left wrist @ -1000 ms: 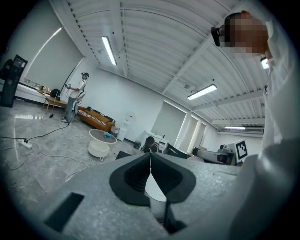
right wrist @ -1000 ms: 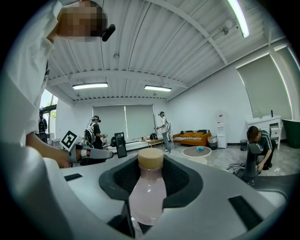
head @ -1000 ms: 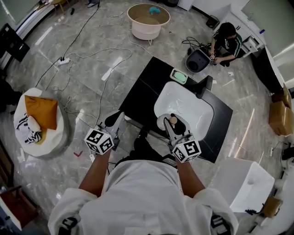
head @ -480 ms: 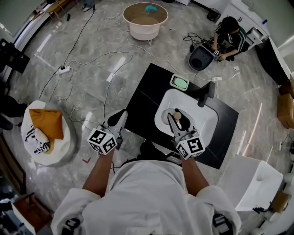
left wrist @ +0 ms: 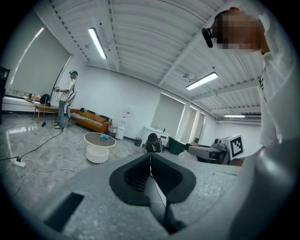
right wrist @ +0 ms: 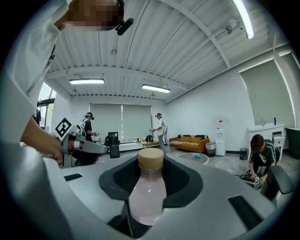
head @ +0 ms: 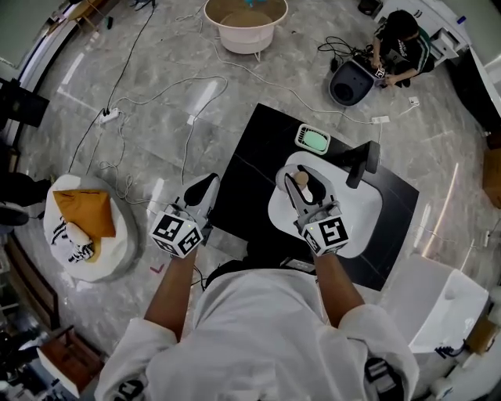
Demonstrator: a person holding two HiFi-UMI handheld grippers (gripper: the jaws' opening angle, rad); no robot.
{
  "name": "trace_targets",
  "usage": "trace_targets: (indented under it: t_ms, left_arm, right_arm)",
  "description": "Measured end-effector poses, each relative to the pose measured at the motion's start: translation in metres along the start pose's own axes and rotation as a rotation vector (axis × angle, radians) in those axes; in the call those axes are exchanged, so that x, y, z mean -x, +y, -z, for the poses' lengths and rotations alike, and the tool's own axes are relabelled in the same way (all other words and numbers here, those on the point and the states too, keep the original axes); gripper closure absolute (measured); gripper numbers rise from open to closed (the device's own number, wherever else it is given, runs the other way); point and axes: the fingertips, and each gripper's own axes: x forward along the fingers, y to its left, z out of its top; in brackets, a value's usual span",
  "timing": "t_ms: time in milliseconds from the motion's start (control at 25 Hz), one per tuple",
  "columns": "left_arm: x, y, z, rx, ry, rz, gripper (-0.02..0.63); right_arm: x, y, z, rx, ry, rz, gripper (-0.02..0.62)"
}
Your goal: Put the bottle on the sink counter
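A pale pink bottle point(right wrist: 147, 192) with a tan cap stands upright between the jaws of my right gripper point(right wrist: 149, 206), which is shut on it. In the head view the bottle point(head: 300, 178) and right gripper point(head: 302, 190) hang over the white sink basin point(head: 344, 223) set in a black counter point(head: 254, 153). My left gripper point(head: 207, 188) is at the counter's left edge. Its jaws are shut with nothing in them, as the left gripper view point(left wrist: 151, 161) shows.
A black faucet point(head: 362, 160) stands at the basin's far side, with a green soap dish point(head: 313, 139) on the counter behind it. Cables point(head: 156, 90) cross the floor. Around are a round beige tub point(head: 245, 19), a crouching person point(head: 401, 35), a white beanbag point(head: 78, 223) and a white box point(head: 438, 301).
My right gripper has carried the bottle forward, from the basin's near rim to over its far half. The left gripper has kept its place by the counter's left edge.
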Motion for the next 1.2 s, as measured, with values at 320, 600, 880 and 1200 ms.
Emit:
trace_targets:
  t_ms: [320,600,880,1200]
  left_arm:
    - [-0.034,0.039,0.000,-0.018,0.013,0.005,0.589]
    - [-0.076,0.073,0.016,-0.069,0.049,0.071,0.589]
    - [-0.120,0.085,0.019,-0.069,0.074,0.186,0.589]
    - [-0.147,0.102,0.033,-0.081,0.101,0.244,0.589]
  right_arm:
    - [-0.052,-0.017,0.006,-0.020,-0.001,-0.001,0.456]
    - [-0.088,-0.035,0.010,-0.036,-0.003,0.103,0.456]
    - [-0.116,-0.054,0.019,-0.066,-0.001,0.220,0.456]
    - [-0.148,-0.076,0.038,-0.073,0.006,0.286,0.456]
